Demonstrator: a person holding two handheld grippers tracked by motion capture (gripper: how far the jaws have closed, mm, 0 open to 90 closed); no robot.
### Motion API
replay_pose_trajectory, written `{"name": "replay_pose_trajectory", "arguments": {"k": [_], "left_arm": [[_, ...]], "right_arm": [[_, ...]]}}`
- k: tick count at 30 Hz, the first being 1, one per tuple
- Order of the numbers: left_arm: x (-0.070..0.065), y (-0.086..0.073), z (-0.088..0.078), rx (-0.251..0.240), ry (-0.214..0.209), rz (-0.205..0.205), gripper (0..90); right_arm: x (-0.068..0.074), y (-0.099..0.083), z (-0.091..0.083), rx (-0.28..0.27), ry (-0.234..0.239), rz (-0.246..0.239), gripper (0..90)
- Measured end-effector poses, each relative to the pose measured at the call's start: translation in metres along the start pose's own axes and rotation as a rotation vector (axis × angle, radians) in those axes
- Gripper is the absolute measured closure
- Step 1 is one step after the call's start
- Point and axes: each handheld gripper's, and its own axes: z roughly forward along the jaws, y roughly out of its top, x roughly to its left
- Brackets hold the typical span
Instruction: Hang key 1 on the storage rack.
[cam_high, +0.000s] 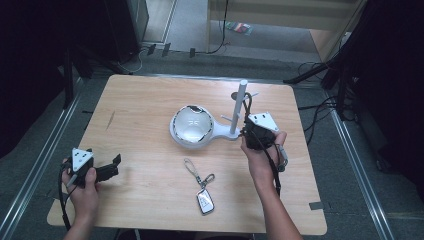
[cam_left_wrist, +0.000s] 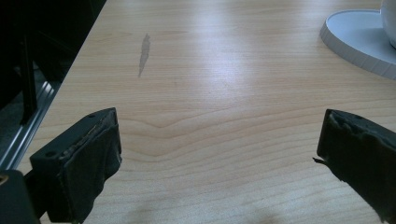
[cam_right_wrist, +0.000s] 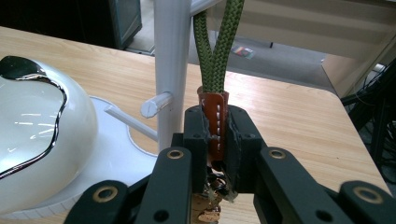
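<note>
A white stand (cam_high: 240, 107) with a pole and side pegs rises from a white base that carries a glossy dome (cam_high: 191, 125). From an upper peg hangs a green rope loop (cam_right_wrist: 215, 44) ending in a brown leather tab (cam_right_wrist: 215, 121). My right gripper (cam_right_wrist: 216, 140) is shut on that tab, just right of the pole (cam_right_wrist: 171, 70). In the high view the right gripper (cam_high: 259, 131) sits beside the stand's foot. A car key on a metal clip (cam_high: 201, 187) lies flat on the table in front. My left gripper (cam_high: 114, 167) rests open at the table's left, nothing between its jaws (cam_left_wrist: 219, 154).
The wooden table (cam_high: 150, 100) has a dark scuff (cam_left_wrist: 144, 53) near its left side. The stand's white base (cam_left_wrist: 359, 39) lies ahead of the left gripper. Cables and dark stands surround the table on the floor.
</note>
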Motion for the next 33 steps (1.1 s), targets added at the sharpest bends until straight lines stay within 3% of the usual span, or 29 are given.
{"name": "replay_pose_trajectory", "arguments": {"k": [15, 18, 22, 33], "left_arm": [[0.000, 0.000, 0.000, -0.001, 0.001, -0.002, 0.0], [0.000, 0.000, 0.000, -0.003, 0.002, -0.005, 0.0], [0.000, 0.000, 0.000, -0.002, 0.004, -0.005, 0.0], [0.000, 0.000, 0.000, -0.005, 0.008, -0.004, 0.0]], "right_arm": [[-0.004, -0.008, 0.012, -0.006, 0.063, 0.016, 79.4], [-0.006, -0.009, 0.015, 0.001, 0.099, 0.038, 74.8], [-0.006, -0.010, 0.015, 0.002, 0.096, 0.021, 73.6], [-0.012, -0.012, 0.006, 0.004, 0.105, 0.035, 68.6]]}}
